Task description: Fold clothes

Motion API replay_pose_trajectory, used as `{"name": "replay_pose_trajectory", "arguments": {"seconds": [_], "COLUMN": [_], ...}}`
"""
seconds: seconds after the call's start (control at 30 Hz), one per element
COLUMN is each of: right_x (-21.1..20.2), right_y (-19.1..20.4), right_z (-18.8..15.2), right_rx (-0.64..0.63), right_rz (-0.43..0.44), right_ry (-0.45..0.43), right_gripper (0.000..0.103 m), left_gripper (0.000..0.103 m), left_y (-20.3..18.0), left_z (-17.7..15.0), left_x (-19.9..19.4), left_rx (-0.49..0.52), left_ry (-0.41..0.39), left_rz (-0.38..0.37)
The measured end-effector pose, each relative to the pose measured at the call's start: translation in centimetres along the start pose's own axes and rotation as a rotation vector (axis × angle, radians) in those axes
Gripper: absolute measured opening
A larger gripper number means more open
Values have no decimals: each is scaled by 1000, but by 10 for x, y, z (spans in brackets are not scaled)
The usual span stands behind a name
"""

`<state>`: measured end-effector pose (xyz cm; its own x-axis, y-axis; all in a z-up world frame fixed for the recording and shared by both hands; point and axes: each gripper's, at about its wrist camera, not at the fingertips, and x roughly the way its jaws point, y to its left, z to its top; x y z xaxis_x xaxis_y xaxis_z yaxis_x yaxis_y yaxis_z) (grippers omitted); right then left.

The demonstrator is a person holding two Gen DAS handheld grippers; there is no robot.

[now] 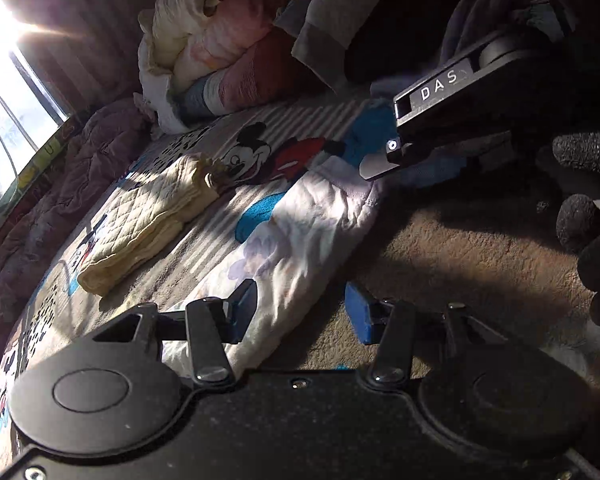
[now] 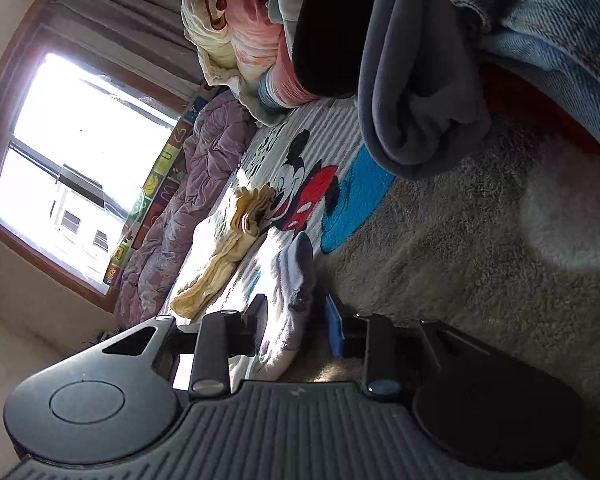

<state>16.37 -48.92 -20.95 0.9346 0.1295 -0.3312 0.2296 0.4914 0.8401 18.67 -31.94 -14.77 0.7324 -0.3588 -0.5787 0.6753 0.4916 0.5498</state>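
- The step in hand looks like laying out a white printed garment for its fold; it lies flat on the Mickey Mouse rug, one edge running onto the brown carpet;
- The left gripper hovers over the garment's near end, jaws apart, blue pads clear of the cloth, grasping nothing;
- The right gripper has a bunched edge of the same garment between its fingers; whether the pads press on it I cannot tell;
- Next move, as I judge it: the left gripper must come down and pinch the near edge, so both can carry the cloth over;
- A folded yellow quilted piece already lies beside the garment;
- The left view alone shows the right gripper from outside, at the garment's far end, and gloved fingers;
- The right view alone shows the grey sweatshirt and denim in the pile, plus the window.
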Motion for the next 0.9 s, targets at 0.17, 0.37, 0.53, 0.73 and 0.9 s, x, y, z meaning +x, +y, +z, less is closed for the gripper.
{"name": "replay_pose_trajectory", "arguments": {"seconds": [0.17, 0.37, 0.53, 0.73, 0.9], "right_x": [-30, -65, -80, -72, -56], "right_y": [-1, -32, -44, -23, 30], "right_z": [0, 7, 6, -7, -48], "right_rx": [-53, 61, 116, -26, -263], "right_rz": [-6, -3, 1, 30, 179], "right_ry": [-12, -70, -109, -20, 174], "right_gripper": [44, 45, 45, 47, 47], "left_gripper": [46, 34, 10, 10, 10], "left_y": [-31, -31, 10, 105, 175], "left_z": [11, 34, 45, 6, -68], "left_x": [32, 59, 34, -45, -93], "left_rx": [133, 84, -212, -728, -1070], "left_ry": [13, 51, 39, -89, -190], "left_rz": [115, 191, 144, 90, 13]}}
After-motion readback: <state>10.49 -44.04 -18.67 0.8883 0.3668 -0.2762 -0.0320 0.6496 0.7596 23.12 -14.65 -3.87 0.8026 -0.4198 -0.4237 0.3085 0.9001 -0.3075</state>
